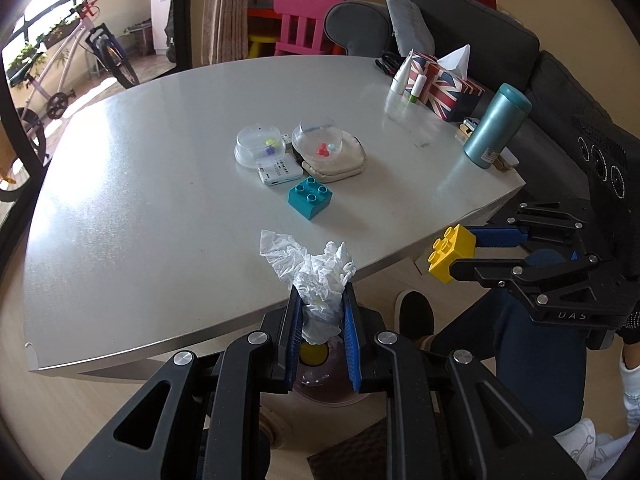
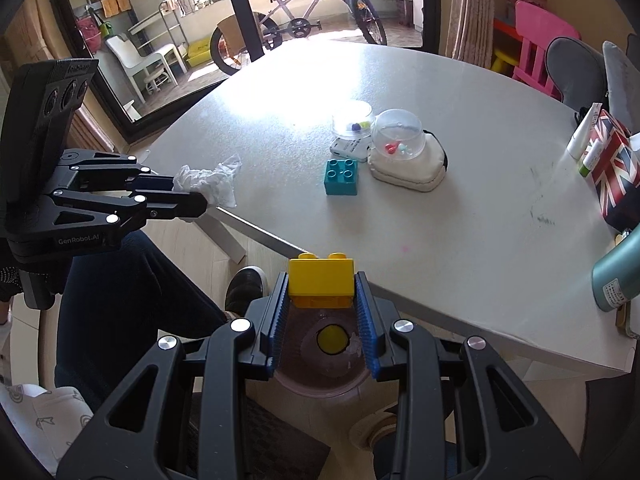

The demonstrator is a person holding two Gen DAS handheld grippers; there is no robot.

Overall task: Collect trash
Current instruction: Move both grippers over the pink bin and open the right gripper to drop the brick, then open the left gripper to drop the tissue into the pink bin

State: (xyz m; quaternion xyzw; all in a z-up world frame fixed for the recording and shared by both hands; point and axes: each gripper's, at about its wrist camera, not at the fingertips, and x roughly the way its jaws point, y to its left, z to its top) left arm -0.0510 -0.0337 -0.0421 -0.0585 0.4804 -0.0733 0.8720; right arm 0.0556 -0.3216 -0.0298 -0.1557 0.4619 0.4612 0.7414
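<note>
The big pale worktop [image 1: 140, 184] takes up most of both views, and the person looks to be mid-haul: both tools are loaded and pulled back off its near edge, so the step in hand reads as carrying stuff to the bin rather than grabbing it.

Down on the floor between the two tools sits a round bin [image 2: 320, 368] with a translucent rim. Inside it there's a round yellow thing [image 2: 331, 341] and a small pale scrap next to it, can't tell what either one is.

The left tongs [image 1: 320, 312] are clamped on a crumpled tissue [image 1: 316, 272], held just past the worktop edge and roughly above the bin. The right tongs [image 2: 322, 300] are clamped on a yellow brick [image 2: 321, 280], also hanging over the bin opening.

Next move probably just calls for lining each load up over the rim and letting go, tissue first since that's the actual trash. The brick going in looks questionable, it's a toy.

Still on the worktop: a Union Jack tissue box [image 1: 444, 88] with a sheet poking out, a teal bottle [image 1: 496, 124], two clear domes [image 1: 320, 144] with little coloured bits inside, and a teal brick [image 1: 310, 198]
</note>
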